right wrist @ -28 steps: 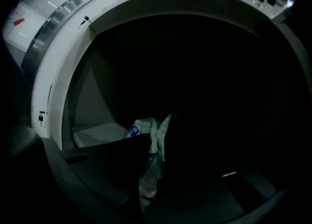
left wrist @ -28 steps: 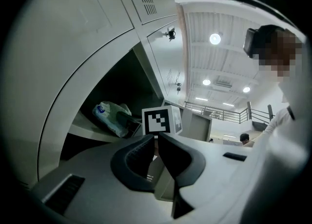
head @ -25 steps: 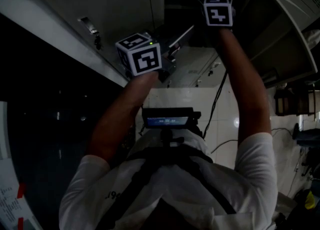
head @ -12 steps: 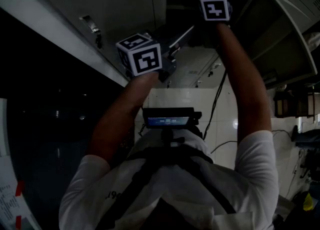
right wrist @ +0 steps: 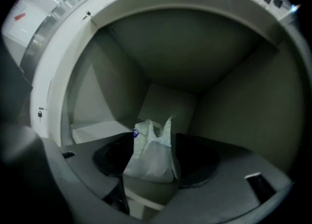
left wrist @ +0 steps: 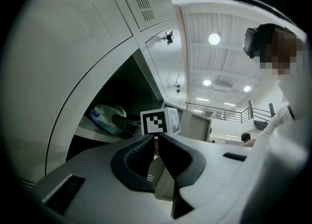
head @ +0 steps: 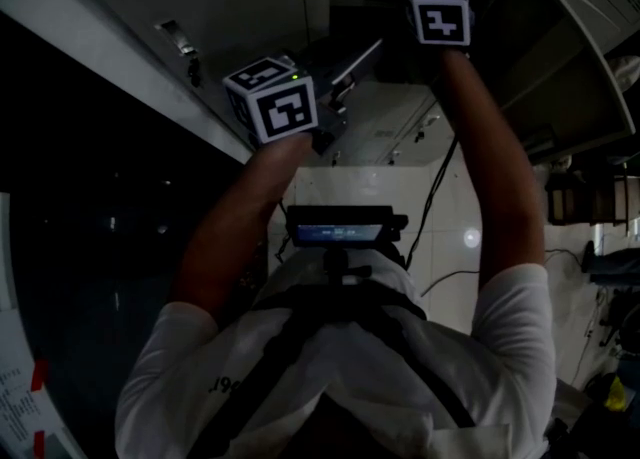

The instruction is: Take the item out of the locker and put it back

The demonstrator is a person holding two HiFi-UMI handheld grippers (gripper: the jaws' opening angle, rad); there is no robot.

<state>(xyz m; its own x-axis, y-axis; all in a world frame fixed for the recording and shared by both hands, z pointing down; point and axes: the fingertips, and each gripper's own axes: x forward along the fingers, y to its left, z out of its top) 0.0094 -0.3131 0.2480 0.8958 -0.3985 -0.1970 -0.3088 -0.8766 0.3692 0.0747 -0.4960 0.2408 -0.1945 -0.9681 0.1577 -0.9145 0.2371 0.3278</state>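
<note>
A white plastic bag (right wrist: 152,152) with a blue mark stands on the locker's shelf (right wrist: 95,131), deep in the open compartment (right wrist: 168,103). My right gripper (right wrist: 153,162) reaches into that compartment. Its jaws have just been opening and stand wide on either side of the bag, which sits between them. The left gripper view shows the same bag (left wrist: 107,118) lying on the shelf, with the right gripper's marker cube (left wrist: 161,121) beside it. My left gripper (left wrist: 157,139) is shut on nothing, just outside the locker. In the head view both marker cubes (head: 272,99) (head: 441,15) are raised overhead.
The compartment's door (head: 565,67) hangs open at the right of my right arm. Closed locker doors (left wrist: 78,37) with a vent fill the left. A key hangs in a neighbouring door (left wrist: 169,36). Cables trail over the tiled floor (head: 450,247).
In the head view both marker cubes stay almost where they were, and the left one sits a touch higher and further left. The right jaws are hidden there.
</note>
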